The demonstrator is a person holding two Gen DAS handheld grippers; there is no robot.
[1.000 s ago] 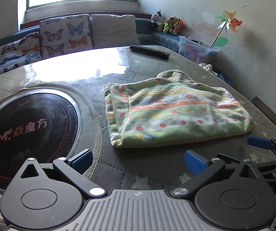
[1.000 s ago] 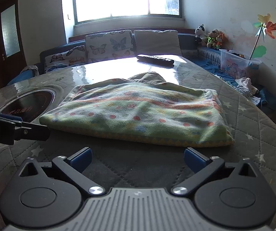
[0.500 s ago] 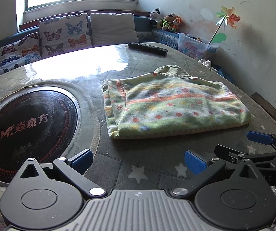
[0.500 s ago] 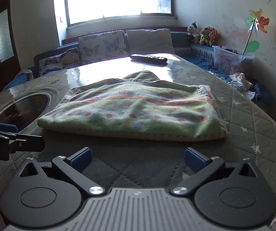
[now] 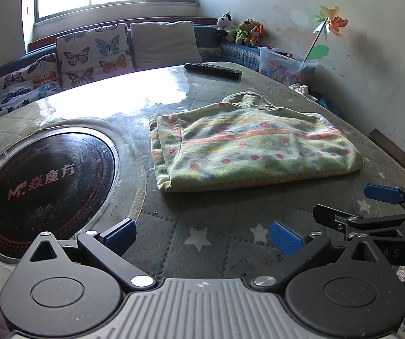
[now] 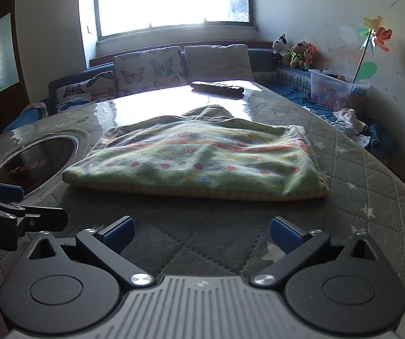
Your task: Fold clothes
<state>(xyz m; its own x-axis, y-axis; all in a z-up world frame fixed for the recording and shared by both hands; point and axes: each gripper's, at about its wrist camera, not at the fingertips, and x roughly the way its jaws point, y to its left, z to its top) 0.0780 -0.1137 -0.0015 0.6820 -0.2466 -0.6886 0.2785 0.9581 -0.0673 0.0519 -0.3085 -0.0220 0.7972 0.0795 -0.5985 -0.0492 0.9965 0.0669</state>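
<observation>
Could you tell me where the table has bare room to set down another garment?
Free: the glossy stretch between the folded green patterned fleece garment and the black remote control, and the quilted strip along its near edge. Crowded: the round black hotplate beside it.

Home: cushioned sofa (image 6: 151, 67), stuffed toys (image 6: 295, 50)

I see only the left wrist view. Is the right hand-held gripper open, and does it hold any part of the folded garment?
Observer: The right wrist view shows the right hand-held gripper open and empty, with bare quilted table cover between it and the folded garment.
Operator: Thank you. What is on the wall to the left of the window? My view is cut off there.
Observer: A dark door with a frosted glass pane stands there.
</observation>
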